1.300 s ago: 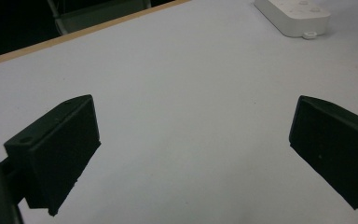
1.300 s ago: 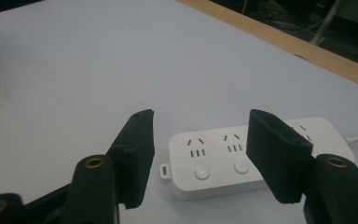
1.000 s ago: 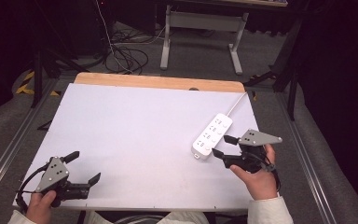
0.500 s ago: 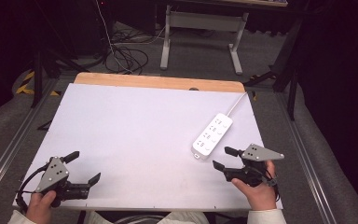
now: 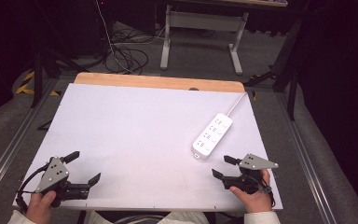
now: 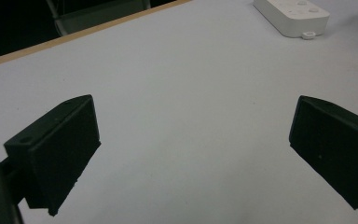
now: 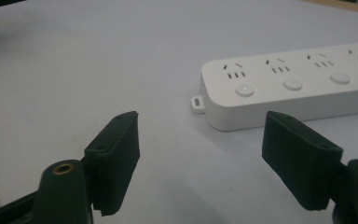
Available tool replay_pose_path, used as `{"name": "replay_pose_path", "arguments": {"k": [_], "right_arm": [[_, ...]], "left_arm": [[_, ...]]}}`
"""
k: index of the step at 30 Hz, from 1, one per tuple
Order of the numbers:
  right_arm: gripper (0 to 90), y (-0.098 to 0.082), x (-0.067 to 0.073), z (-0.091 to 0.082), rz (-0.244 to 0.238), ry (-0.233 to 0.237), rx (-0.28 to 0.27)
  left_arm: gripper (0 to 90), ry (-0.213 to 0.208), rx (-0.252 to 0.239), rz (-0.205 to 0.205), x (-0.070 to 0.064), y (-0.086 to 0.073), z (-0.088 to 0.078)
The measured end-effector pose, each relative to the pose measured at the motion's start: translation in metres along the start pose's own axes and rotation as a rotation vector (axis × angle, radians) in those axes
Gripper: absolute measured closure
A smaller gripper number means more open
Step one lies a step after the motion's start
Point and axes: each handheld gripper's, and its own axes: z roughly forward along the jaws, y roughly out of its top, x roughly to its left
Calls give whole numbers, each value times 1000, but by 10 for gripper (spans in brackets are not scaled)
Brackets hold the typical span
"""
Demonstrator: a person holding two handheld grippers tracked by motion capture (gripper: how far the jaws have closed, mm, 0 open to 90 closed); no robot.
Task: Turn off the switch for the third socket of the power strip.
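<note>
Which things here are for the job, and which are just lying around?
For the job, probably: power strip, left gripper, right gripper, both open.

Just around: white table, tangled cables on the floor, grey stand.

A white worktop [image 5: 135,135] with a bare wooden strip [image 5: 158,82] along its far edge is set on a grey carpeted floor [image 5: 200,51]. Beyond it, a grey metal table frame [image 5: 200,28] and tangled black cables [image 5: 126,53] are seen. Yellow-black tape [image 5: 28,81] is laid at the left. The surroundings are kept dark.
</note>
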Motion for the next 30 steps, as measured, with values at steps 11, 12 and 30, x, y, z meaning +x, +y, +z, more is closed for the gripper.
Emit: {"name": "replay_pose_path", "arguments": {"k": [11, 12, 30], "right_arm": [[258, -22, -2, 7, 21, 4, 58], [257, -23, -1, 7, 21, 6, 65], [263, -21, 1, 8, -4, -32, 29]], "left_arm": [[20, -4, 2, 2, 0, 0, 0], [20, -5, 4, 2, 0, 0, 0], [21, -19, 6, 10, 0, -1, 1]]}}
